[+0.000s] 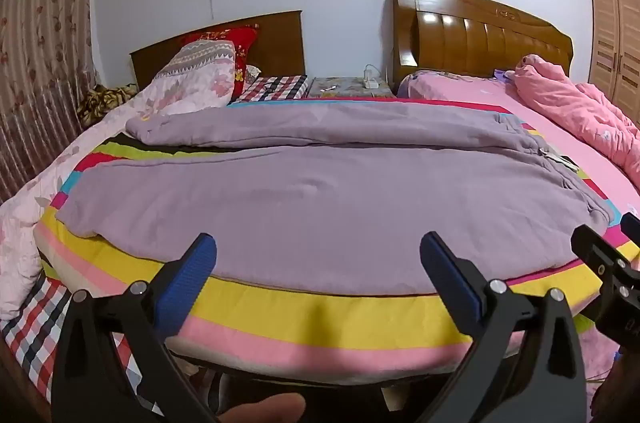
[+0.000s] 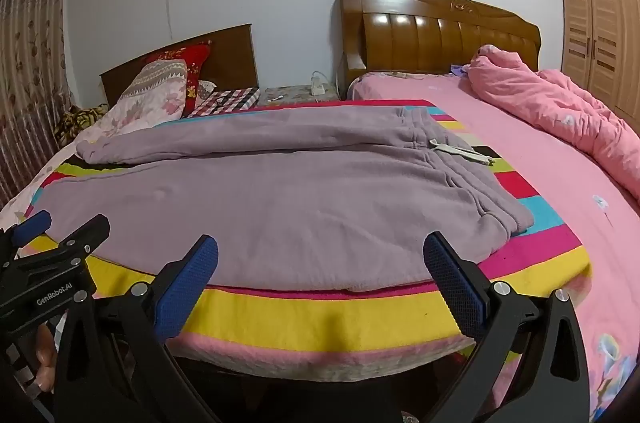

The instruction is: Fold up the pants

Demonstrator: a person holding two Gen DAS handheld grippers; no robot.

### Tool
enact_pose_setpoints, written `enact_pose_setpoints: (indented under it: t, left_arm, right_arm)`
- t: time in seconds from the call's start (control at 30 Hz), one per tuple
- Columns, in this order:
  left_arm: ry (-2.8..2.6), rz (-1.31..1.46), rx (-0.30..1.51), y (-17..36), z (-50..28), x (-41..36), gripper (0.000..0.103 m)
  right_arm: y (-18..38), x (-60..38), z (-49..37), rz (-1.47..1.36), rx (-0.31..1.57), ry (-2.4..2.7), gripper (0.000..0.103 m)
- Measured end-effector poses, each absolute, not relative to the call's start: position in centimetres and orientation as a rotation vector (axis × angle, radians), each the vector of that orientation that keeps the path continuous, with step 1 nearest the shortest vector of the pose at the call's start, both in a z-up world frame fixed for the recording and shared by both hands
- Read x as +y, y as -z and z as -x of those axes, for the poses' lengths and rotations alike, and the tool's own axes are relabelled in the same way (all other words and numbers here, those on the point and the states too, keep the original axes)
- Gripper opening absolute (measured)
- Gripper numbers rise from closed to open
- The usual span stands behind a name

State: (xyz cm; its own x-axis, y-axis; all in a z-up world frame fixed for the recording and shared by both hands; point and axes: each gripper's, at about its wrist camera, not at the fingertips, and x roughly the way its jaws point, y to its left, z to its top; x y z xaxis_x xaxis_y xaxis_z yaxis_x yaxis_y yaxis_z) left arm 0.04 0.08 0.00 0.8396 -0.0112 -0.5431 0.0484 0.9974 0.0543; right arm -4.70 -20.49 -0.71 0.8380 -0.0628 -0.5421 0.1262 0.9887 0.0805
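Purple pants (image 1: 320,183) lay flat on striped blanket (image 1: 304,315) atop bed, waistband toward right, legs toward left. Left gripper (image 1: 318,263) fingers spread wide, nothing held, short of near pants edge. Right gripper (image 2: 320,263) same: fingers fully apart, empty, hovering near blanket edge.

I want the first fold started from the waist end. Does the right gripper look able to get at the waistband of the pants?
Probably yes. The right gripper is open and empty, and the waistband lies flat ahead of it to the right on the striped blanket, with nothing on or before it.
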Motion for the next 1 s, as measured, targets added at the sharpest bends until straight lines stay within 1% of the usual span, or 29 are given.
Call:
enact_pose_setpoints:
  t: [0.4,0.43,1.0]
  left_arm:
    - [0.029,-0.071,0.584,0.1,-0.2,0.6,0.102]
    - [0.029,-0.071,0.583,0.1,-0.2,0.5,0.102]
    - [0.025,-0.075,0.586,0.1,-0.2,0.3,0.102]
  right_arm:
    - [0.4,-20.7,5.3,-0.12,0.57,0.114,0.099]
    - [1.0,-20.0,5.0,-0.114,0.576,0.106,0.099]
    - [1.4,-20.4,4.5,-0.124,0.601,0.098,0.099]
